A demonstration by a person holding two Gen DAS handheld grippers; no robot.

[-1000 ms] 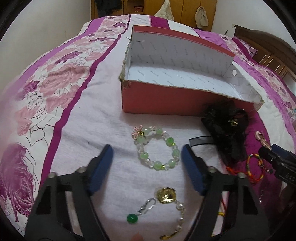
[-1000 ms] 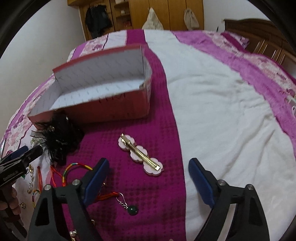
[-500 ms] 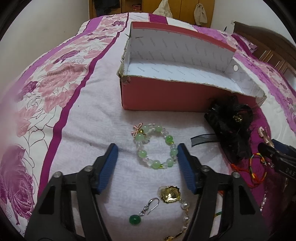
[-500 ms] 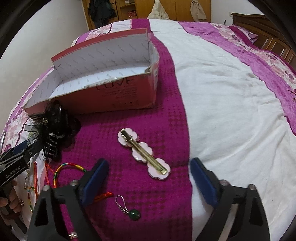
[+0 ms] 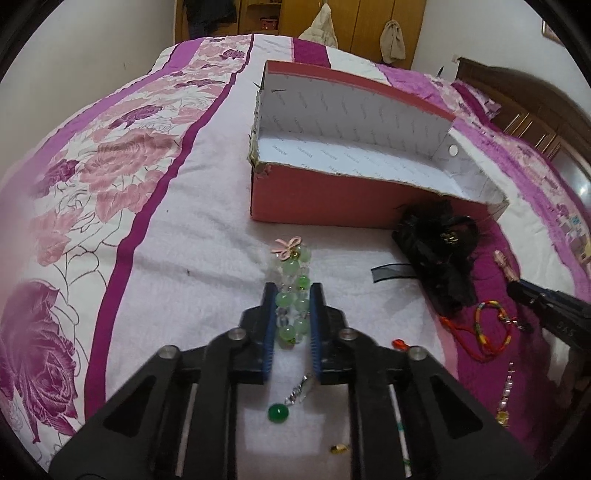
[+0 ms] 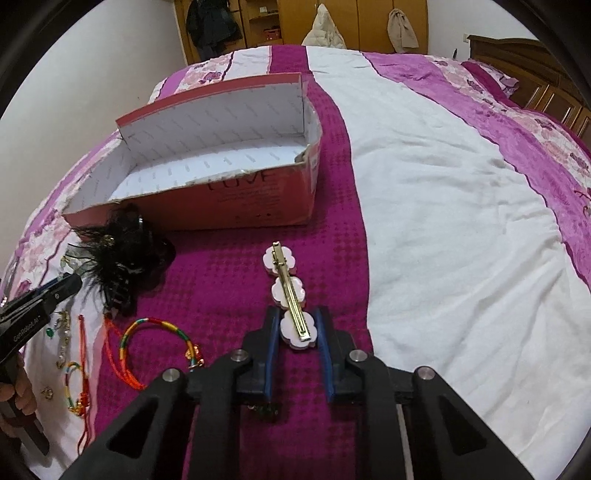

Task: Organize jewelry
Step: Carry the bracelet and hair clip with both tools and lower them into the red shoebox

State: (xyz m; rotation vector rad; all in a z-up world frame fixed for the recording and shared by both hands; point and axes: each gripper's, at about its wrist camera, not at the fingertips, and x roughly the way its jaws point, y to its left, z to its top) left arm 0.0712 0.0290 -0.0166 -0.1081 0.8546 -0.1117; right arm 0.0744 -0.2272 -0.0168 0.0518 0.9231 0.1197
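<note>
Your left gripper [image 5: 293,295] has its blue fingers [image 5: 270,317] clamped on the green bead bracelet [image 5: 293,295], which is squeezed into a narrow oval between the pads; its pink bow end sticks out past the fingertips toward the red box [image 5: 354,199]. Your right gripper [image 6: 297,326] is closing on the flower hair clip [image 6: 290,295]: the near flower sits between the fingers [image 6: 271,343] with the pads against its sides, and the other two flowers and the gold bar run on toward the red box.

Taking the red box as your landmark: it stands open on the bed [image 6: 443,206], its white inside bare. The bracelet lies just in front of its near wall, toward the left corner, on the white part of the bedspread. The hair clip lies in front of its right corner, on the magenta stripe. A black feathered hair piece [image 5: 439,251] rests against the front of the box, between your two grippers. Further from the box than that lie a multicoloured cord bracelet [image 6: 159,332] and a red cord [image 6: 118,354]. On your side of the green bracelet, further still from the box, a green drop earring [image 5: 279,411] lies under your left gripper. Behind the box, past the foot of the bed, stands a wooden wardrobe [image 6: 280,22].
</note>
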